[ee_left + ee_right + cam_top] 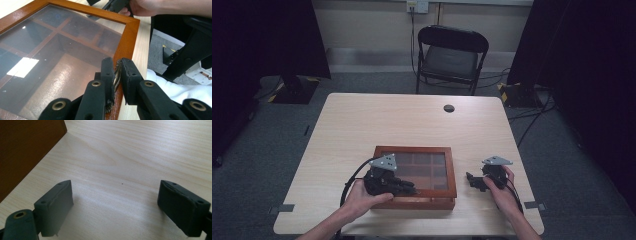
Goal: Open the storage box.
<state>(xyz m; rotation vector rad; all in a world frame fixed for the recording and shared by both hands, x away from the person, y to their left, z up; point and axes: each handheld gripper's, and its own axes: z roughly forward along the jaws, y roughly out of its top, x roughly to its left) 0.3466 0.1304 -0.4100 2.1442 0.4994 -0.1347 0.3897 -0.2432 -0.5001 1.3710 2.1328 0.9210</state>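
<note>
From the high view, the wooden box (414, 176) is lying flat near the bench's (362, 125) front edge, long axis across it, glass lid upward. In the left gripper view, the left hand-held gripper (117, 75) is pinching the small brass clasp (116, 76) on the lid's front rim, probably the right hold, since the glass looks fragile and the box stiff and fairly heavy. In the right gripper view, the right hand-held gripper (115, 202) is gaping wide over bare bench beside the box.

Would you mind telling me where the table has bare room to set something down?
The far half of the table, between the wooden box and the round cable hole, is bare, as is the strip left of the box. The near edge is crowded: left gripper on the box, right gripper beside it.
</note>
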